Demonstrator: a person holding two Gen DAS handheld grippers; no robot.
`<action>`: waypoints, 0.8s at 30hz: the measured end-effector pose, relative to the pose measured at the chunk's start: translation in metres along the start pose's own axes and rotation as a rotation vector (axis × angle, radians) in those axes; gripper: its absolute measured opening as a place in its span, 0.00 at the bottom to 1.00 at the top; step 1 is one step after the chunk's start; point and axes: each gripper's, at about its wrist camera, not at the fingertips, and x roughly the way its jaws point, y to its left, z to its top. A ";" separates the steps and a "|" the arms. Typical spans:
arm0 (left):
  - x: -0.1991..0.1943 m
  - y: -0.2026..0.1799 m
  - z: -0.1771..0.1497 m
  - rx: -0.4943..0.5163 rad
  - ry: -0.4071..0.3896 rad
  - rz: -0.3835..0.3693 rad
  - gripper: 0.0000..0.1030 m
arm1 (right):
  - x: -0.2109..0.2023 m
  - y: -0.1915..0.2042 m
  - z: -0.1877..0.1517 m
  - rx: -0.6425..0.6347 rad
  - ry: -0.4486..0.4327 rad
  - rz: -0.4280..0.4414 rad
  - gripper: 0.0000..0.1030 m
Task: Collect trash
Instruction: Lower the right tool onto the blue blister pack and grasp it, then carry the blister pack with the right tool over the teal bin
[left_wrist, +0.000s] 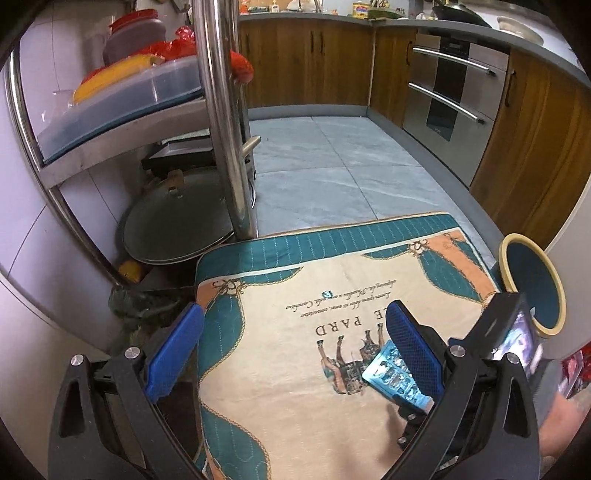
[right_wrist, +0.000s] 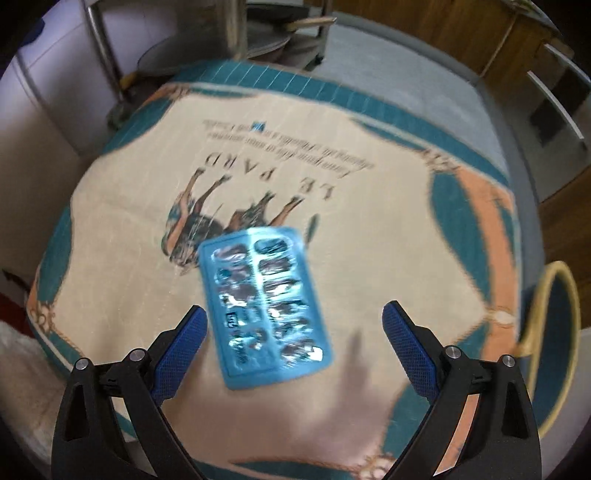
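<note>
While the blister pack (right_wrist: 264, 306) lies flat on the mat (right_wrist: 388, 229), right gripper (right_wrist: 293, 332) hovers over it, fingers wide, empty; left gripper (left_wrist: 295, 339) likewise wide. Risk: pads skidding off the thin, seemingly slick foil.

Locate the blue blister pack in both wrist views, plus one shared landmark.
Left wrist: blister pack at lower right, lying on the printed cloth, partly hidden behind this gripper's right finger.
Right wrist: blister pack near centre, flat on the cloth, ahead of the open right gripper.
Shared landmark: the horse print under the upside-down lettering, touching the pack's far end.
</note>
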 end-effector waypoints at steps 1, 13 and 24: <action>0.003 0.002 0.001 -0.004 0.006 -0.001 0.94 | 0.006 0.002 0.001 0.000 0.012 0.011 0.92; 0.021 -0.002 0.005 -0.006 0.049 -0.013 0.94 | 0.023 -0.007 0.013 0.080 0.020 0.062 0.69; 0.026 -0.019 0.005 0.031 0.068 -0.008 0.94 | 0.006 -0.025 0.011 0.124 -0.018 0.035 0.67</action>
